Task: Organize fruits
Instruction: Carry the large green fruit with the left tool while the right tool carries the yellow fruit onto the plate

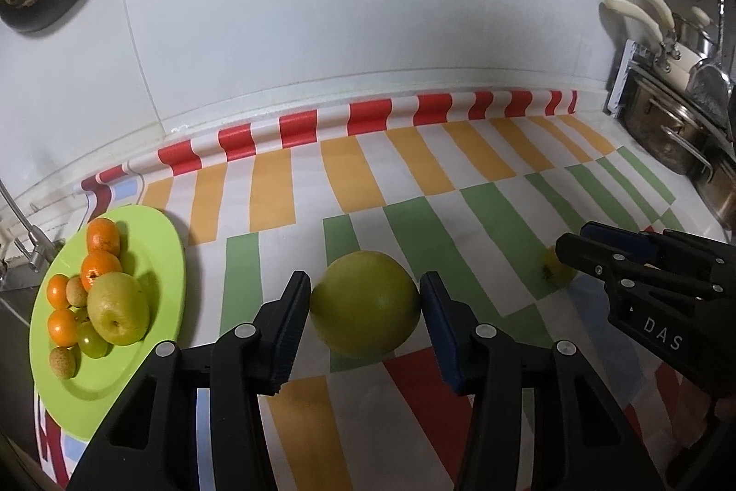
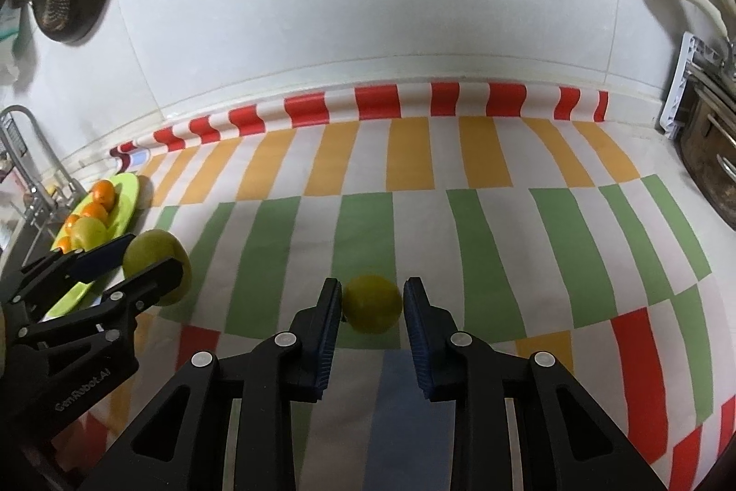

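The left hand-held gripper (image 1: pixel 365 309) points forward and down at the worktop (image 1: pixel 460 187), its pads pressed on both sides of a large green fruit (image 1: pixel 365 304), so it grips that fruit. The fruit is round, with no clear long axis. The right hand-held gripper (image 2: pixel 372 307) tilts down the same way and is closed on a small yellow-green fruit (image 2: pixel 373 303), whose dark stem end points to the left. Whether either fruit touches the striped cloth (image 2: pixel 414 155) cannot be told.

In the left view, the right gripper stands well to the right of the large fruit, with bare cloth between them. To the left, a green plate (image 1: pixel 156 242) lies at the worktop's left end, near a tap (image 1: pixel 32 251). It carries oranges (image 1: pixel 102 235), a pear (image 1: pixel 118 307) and some small fruits.

Beyond both grippers the striped cloth runs clear to the white tiled wall (image 1: pixel 345 31), its red-striped edge curling up the wall's foot. At the far right stand steel pots (image 1: pixel 681 141) and pale-handled utensils (image 1: pixel 644 8).
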